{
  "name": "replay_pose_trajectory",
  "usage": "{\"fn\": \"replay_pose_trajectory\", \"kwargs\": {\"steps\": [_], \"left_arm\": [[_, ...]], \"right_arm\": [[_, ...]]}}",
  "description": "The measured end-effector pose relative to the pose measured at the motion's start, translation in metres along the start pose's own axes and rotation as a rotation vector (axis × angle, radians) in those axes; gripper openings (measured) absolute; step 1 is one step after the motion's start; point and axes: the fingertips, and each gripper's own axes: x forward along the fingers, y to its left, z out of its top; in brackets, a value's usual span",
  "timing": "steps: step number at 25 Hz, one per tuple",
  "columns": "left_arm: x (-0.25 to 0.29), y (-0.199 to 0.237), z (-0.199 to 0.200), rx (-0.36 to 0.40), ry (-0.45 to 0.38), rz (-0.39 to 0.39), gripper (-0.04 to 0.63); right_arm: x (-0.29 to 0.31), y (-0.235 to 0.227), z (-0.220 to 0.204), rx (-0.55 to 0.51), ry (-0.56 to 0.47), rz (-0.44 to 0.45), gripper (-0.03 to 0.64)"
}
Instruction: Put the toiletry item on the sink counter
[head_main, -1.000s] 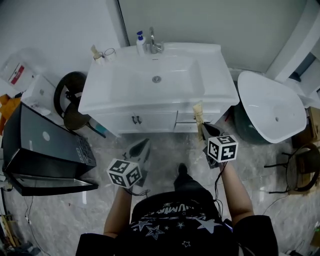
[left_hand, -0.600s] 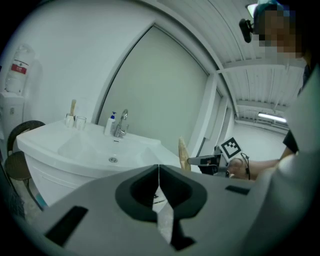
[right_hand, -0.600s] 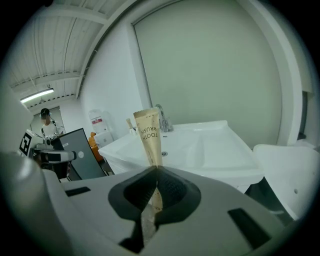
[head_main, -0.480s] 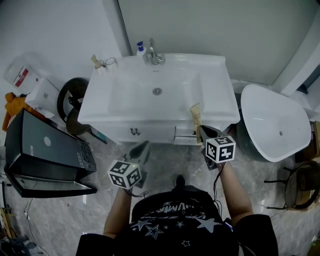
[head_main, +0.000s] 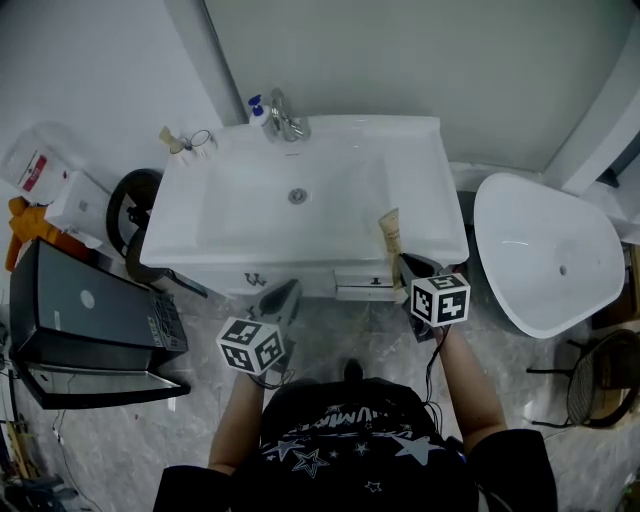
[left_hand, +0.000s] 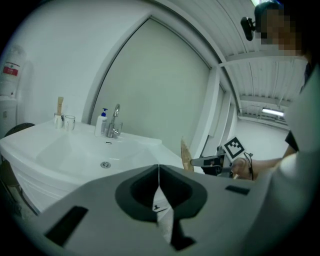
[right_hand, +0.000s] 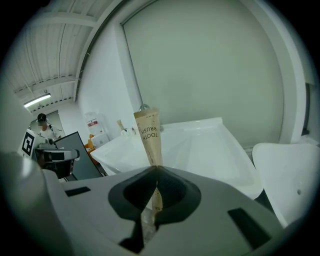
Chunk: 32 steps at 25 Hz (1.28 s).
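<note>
1. step in hand: approach with the load. the right gripper (head_main: 404, 260) holds a toothbrush packet (head_main: 389, 234), a tan paper sleeve printed "tooth brush", at the sink counter (head_main: 436, 214). the placing itself is not yet done.
2. right jaws: pinched shut on the packet's lower end. the sleeve rises nearly upright out of the pinch, as the right gripper view shows.
3. place of the task's thing: in the head view the packet's free end lies over the counter's front right corner, to the right of the basin (head_main: 260, 205). whether it touches the surface cannot be told; it reads as held in the air.
4. left gripper (head_main: 288, 290): jaws together with nothing between them. it hangs before the cabinet front (head_main: 320, 281), below the counter's edge, and takes no part.
5. free ground: the flat rim right of the basin is bare. the faucet (head_main: 287, 122), soap pump bottle (head_main: 257, 108) and glass cup (head_main: 203, 141) stand at the back left, well apart from it.
6. next move, as a judgement: carry the packet over the right rim, lower and tip it until it lies flat, then part the jaws and draw back. the rim is narrow, with the basin on 1 side and the counter's edge on the other, so a light sleeve could slide off.
</note>
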Motion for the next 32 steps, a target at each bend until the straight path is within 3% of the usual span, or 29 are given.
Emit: {"fn": "replay_pose_trajectory", "kwargs": {"steps": [13,19,32], "left_arm": [[0.030,0.013,0.002,-0.032,0.034,0.008,0.020],[0.069,0.021,0.019,-0.002,0.041,-0.047,0.020],[0.166,0.076,0.072,-0.015,0.044,-0.105,0.020]], "right_arm": [[0.024,-0.021,0.008,0.023,0.015,-0.007,0.015],[0.034,-0.051,0.023,0.044,0.003,-0.068,0.015],[0.099,-0.112,0.077,0.026,0.037,-0.157,0.015]]}}
